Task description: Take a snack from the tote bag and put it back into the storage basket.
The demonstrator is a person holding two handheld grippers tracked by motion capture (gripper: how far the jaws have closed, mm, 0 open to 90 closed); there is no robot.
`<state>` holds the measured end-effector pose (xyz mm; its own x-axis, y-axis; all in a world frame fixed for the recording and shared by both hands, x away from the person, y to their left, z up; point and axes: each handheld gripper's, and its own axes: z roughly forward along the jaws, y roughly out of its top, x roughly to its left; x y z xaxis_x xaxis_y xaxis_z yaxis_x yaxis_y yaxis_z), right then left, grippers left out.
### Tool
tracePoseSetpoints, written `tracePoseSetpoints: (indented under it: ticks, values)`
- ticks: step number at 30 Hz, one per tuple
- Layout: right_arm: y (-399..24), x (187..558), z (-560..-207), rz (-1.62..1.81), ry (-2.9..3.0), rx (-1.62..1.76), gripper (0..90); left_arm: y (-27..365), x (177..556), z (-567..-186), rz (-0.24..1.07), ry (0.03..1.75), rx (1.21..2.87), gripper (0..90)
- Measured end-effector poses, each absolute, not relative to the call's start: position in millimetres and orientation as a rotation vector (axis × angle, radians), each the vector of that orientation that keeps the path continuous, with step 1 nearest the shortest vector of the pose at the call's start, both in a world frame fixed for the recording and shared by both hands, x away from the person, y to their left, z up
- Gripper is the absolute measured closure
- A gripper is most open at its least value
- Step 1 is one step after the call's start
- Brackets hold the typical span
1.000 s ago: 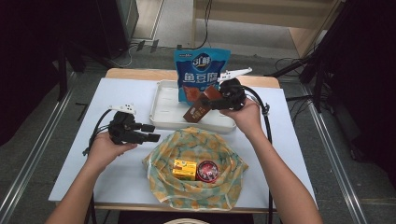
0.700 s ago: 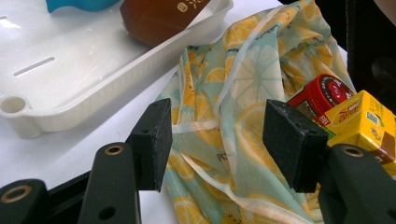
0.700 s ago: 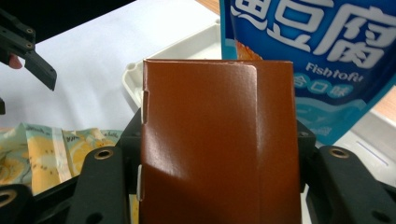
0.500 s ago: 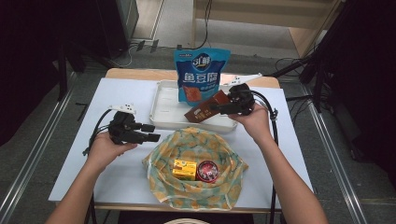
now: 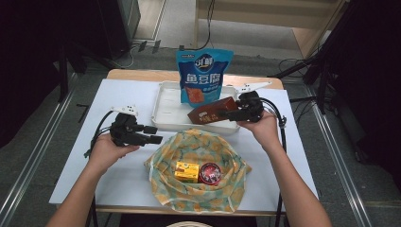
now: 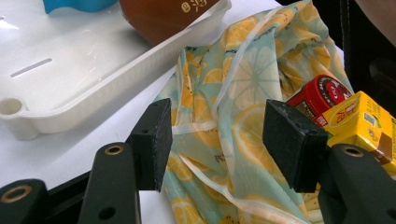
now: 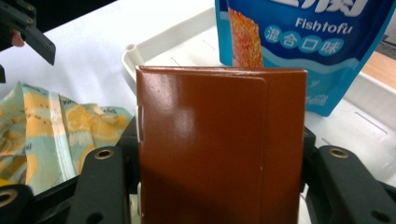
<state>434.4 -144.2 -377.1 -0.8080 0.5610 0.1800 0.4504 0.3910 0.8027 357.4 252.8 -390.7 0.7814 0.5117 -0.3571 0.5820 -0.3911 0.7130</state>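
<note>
1. Since a second ago the right claw [image 5: 226, 115] has carried the brown box [image 5: 213, 112] a little toward the near right and lower; it now hangs over the tray's near right corner. The left claw [image 5: 153, 134] has stayed put.
2. The right claw is clamped on the box, one jaw against each side, as the right gripper view [image 7: 219, 154] shows. The box juts leftward from the jaws, tilted, above the tray [image 5: 165, 111].
3. The left claw is open with nothing between its jaws. It hovers over the surface [image 5: 123, 94] just left of the cloth bag [image 5: 189, 151], pointing at it; in the left gripper view [image 6: 212, 135] the lemon-print fabric lies in the gap beyond the pads.
4. The blue pouch [image 5: 204, 75] stands upright at the tray's far side, just behind the box.
5. The bag lies open near the front edge of the surface. Inside it sit a yellow carton [image 5: 186, 171] and a red tin [image 5: 210, 172], side by side and touching.
</note>
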Motion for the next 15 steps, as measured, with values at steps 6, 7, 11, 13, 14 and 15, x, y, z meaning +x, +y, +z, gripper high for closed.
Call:
tracePoseSetpoints:
  ticks: [6,7,11,13,14,15]
  values:
    - [-144.8,432.8,-384.8,1.383,2.535,0.928,44.8,252.6,357.8,-391.3,-0.099,0.814,2.069,43.0]
    - [-144.6,433.0,-385.8,1.378,2.539,0.927,44.8,252.7,357.6,-391.2,-0.099,0.815,2.069,43.0]
    - [-140.7,434.3,-389.0,1.371,2.554,0.926,44.8,252.5,357.6,-391.2,-0.097,0.815,2.070,43.1]
    - [-138.0,434.8,-390.1,1.367,2.557,0.927,44.8,252.2,357.8,-391.4,-0.097,0.814,2.072,43.1]
    - [-136.8,435.5,-390.8,1.369,2.557,0.919,44.7,252.2,357.8,-391.6,-0.097,0.813,2.074,43.1]
    - [-135.4,435.7,-391.4,1.372,2.560,0.926,44.7,252.0,357.7,-391.6,-0.098,0.813,2.074,43.0]
